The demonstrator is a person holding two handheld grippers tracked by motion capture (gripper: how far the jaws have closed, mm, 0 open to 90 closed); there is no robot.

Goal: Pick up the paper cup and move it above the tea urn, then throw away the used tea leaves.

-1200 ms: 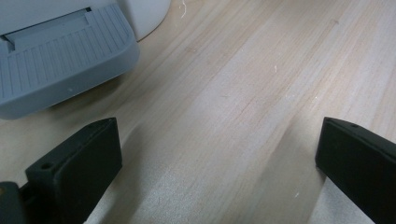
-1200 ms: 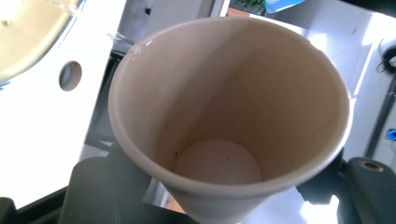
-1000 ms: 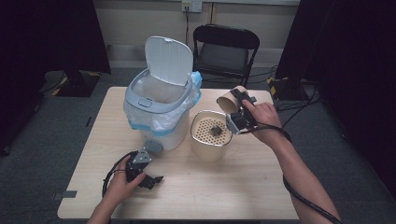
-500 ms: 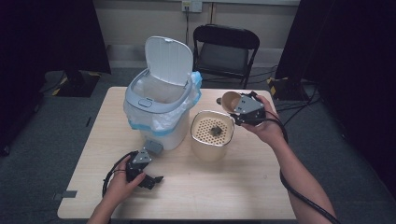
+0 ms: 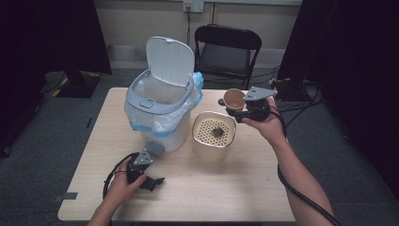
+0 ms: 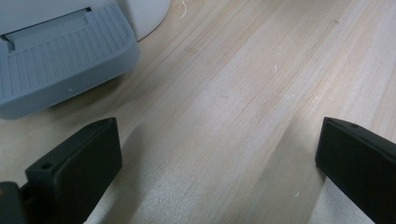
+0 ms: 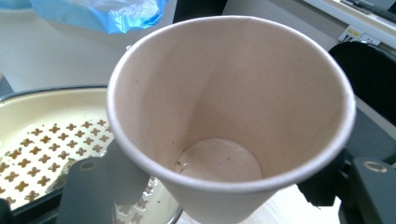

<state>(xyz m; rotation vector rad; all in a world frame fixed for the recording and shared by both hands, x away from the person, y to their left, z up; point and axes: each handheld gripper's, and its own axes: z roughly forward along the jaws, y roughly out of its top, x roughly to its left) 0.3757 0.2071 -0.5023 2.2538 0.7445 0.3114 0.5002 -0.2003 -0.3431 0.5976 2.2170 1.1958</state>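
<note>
My right gripper is shut on a paper cup, holding it tilted in the air just behind the cream strainer bin. The cup is empty apart from a wet residue at its bottom. A dark clump lies on the bin's perforated top. A white pedal trash can with a blue-edged liner stands with its lid up at the table's left-centre. My left gripper rests open on the table near the front edge; its jaws stand wide apart over bare wood, next to the can's grey pedal.
The wooden table has free surface across its front and right. A black folding chair stands behind it. Cables trail from both grippers, and dark curtains hang at both sides.
My right gripper has lifted the paper cup and swung it back and right, from over the strainer bin to behind it. The left gripper has stayed put.
</note>
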